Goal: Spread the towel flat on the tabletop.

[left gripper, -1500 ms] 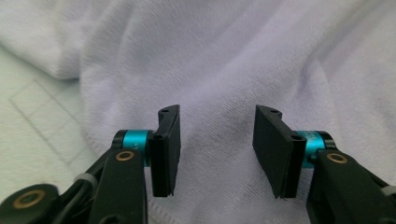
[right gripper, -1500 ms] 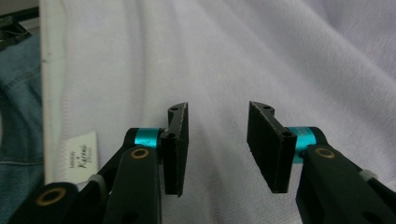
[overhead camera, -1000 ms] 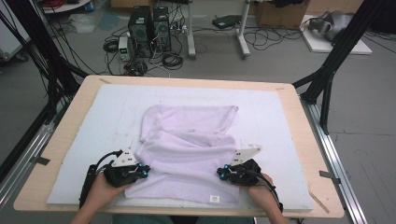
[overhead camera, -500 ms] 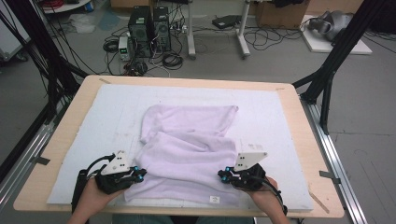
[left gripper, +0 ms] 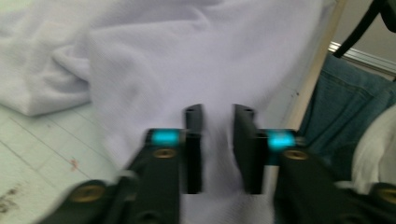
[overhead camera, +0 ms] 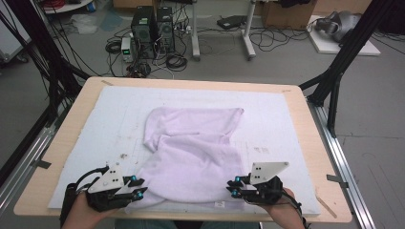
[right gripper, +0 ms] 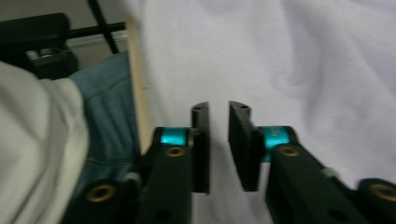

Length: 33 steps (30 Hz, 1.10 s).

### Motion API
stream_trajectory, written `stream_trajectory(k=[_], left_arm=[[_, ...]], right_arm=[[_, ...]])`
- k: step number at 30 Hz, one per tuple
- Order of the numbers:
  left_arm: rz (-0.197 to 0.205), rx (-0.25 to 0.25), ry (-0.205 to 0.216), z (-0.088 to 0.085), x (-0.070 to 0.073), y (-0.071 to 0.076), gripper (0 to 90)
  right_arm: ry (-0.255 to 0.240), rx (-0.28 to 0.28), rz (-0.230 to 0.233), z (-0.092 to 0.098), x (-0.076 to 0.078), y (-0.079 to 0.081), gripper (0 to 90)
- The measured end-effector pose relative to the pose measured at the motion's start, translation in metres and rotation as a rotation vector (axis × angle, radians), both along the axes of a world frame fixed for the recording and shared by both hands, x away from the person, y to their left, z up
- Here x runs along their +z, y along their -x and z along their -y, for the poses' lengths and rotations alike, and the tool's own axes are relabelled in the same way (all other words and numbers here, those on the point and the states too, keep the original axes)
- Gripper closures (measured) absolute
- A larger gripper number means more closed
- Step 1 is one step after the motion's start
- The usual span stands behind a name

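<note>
A lilac garment [overhead camera: 193,152] lies folded in the middle of the white mat [overhead camera: 286,119] on the bench [overhead camera: 64,131], its long axis running near to far, the near hem close to the bench's near edge. A small white label [overhead camera: 219,204] sits at that hem; its writing is too small to read. The mat lies bare to left, right and far. The left gripper [overhead camera: 136,187] and right gripper [overhead camera: 232,187] flank the near corners; both sets of jaws have just been opening and now stand released, cloth beneath them ungripped.
</note>
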State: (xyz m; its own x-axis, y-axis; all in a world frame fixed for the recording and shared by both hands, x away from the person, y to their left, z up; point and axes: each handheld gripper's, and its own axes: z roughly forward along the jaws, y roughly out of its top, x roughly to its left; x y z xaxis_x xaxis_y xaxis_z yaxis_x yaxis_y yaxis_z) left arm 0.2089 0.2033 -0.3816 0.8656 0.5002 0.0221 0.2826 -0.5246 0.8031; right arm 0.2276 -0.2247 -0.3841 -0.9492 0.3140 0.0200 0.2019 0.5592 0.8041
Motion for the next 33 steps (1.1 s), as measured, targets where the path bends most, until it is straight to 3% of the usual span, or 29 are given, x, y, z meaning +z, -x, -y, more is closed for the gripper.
stream_trajectory(k=[4,7,11,13,15,18,22,27,33], left_arm=[[0.009,0.031,-0.012,0.005,-0.015,-0.027,60.7],[-0.017,0.069,-0.031,0.008,-0.034,-0.046,58.5],[-0.043,0.102,-0.107,0.013,-0.059,-0.06,59.7],[-0.03,0.109,-0.088,0.012,-0.06,-0.058,67.5],[-0.055,0.095,-0.083,0.011,-0.06,-0.058,80.0],[-0.035,0.086,-0.095,0.014,-0.059,-0.051,85.8],[-0.028,0.082,-0.096,0.011,-0.057,-0.043,86.8],[-0.021,0.073,-0.066,0.004,-0.049,-0.029,87.2],[-0.014,0.029,-0.036,-0.001,-0.031,-0.001,87.2]], right_arm=[[0.027,-0.048,0.009,-0.004,-0.008,-0.022,63.8],[0.038,-0.062,-0.035,-0.008,-0.024,-0.039,58.7],[0.099,-0.068,-0.089,-0.011,-0.048,-0.051,57.2],[0.132,-0.061,-0.101,-0.013,-0.058,-0.049,61.5],[0.099,-0.071,-0.087,-0.011,-0.06,-0.047,70.4],[0.096,-0.052,-0.093,-0.01,-0.06,-0.045,84.9],[0.09,-0.028,-0.095,-0.011,-0.059,-0.041,87.2],[0.031,-0.019,-0.089,-0.005,-0.052,-0.03,87.4],[-0.029,0.013,-0.072,0.002,-0.035,-0.008,87.5]])
